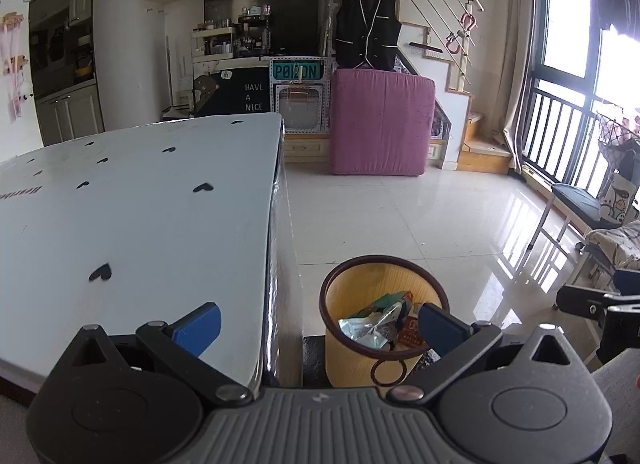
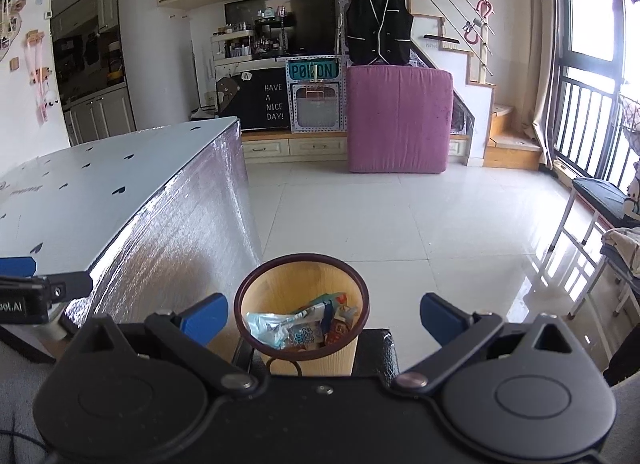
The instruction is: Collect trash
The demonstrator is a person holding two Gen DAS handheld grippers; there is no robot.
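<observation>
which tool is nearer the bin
Right, though only slightly. The right tool hangs open with the bin centred between its fingers. The left tool sits further left, over the table edge, with the bin at its right finger.

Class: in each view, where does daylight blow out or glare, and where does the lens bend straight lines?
Left wrist: window overexposed, glare streaks on floor, table edge bows. Right wrist: window washed out, floor sheen at right, railing bars curve.
</observation>
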